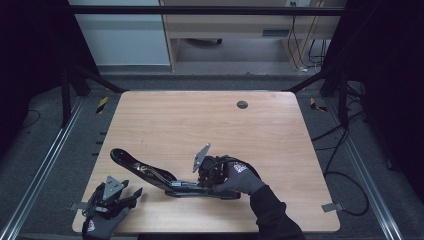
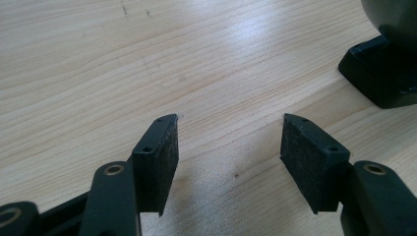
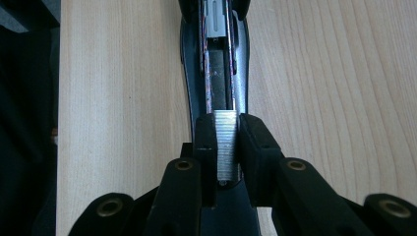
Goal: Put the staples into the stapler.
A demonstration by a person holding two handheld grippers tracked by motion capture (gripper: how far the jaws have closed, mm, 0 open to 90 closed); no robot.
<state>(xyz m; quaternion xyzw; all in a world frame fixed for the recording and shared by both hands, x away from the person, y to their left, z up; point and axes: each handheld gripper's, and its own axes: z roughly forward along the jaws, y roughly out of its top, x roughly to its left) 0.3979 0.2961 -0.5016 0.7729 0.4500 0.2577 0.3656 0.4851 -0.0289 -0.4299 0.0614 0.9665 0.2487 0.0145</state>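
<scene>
Two grippers are at the near edge of the wooden table (image 1: pixel 210 115). A black stapler (image 1: pixel 150 172) lies opened out flat near the front, stretching from the left gripper's side toward the middle, its channel facing up. The right gripper (image 3: pixel 227 147) sits at the stapler's near end, its jaws pinched narrowly around a silver strip of staples (image 3: pixel 226 147) held right over the open channel. The left gripper (image 2: pixel 228 142) hovers low over bare wood at the front left corner, jaws spread wide and holding nothing, with the stapler's black end just beside it, apart from the pads.
</scene>
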